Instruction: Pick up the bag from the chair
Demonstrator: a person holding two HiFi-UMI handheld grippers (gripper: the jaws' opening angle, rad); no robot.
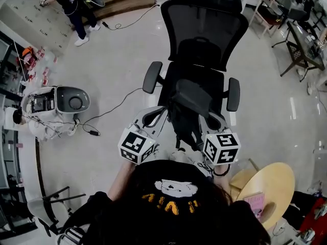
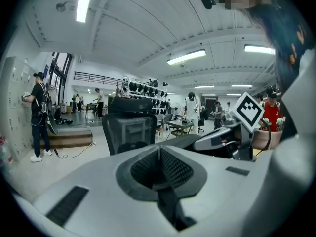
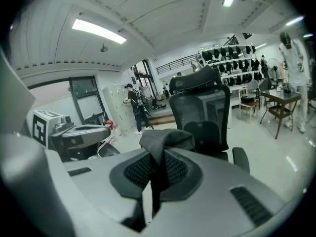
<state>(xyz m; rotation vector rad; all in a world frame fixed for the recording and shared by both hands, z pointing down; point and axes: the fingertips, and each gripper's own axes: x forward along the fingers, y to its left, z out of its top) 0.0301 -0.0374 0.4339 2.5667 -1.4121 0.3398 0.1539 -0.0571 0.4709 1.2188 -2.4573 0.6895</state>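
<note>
A black mesh office chair (image 1: 202,34) stands straight ahead, its seat just beyond both grippers. A dark grey bag (image 1: 193,97) hangs above the seat's front, its straps dangling below. My right gripper (image 1: 205,115) is shut on a fold of the bag's fabric (image 3: 165,138), which sticks up out of its closed jaws (image 3: 157,154). My left gripper (image 1: 164,109) sits level with it at the bag's left edge. In the left gripper view its jaws (image 2: 159,152) are pressed together and nothing shows between them. The chair back (image 2: 129,127) rises behind.
A white machine (image 1: 56,103) with a black cable (image 1: 112,108) lies on the floor to the left. A round wooden table (image 1: 268,188) is close at the lower right. Dark chairs and tables (image 1: 301,50) stand at the upper right. A person (image 1: 71,4) stands far off at the lockers.
</note>
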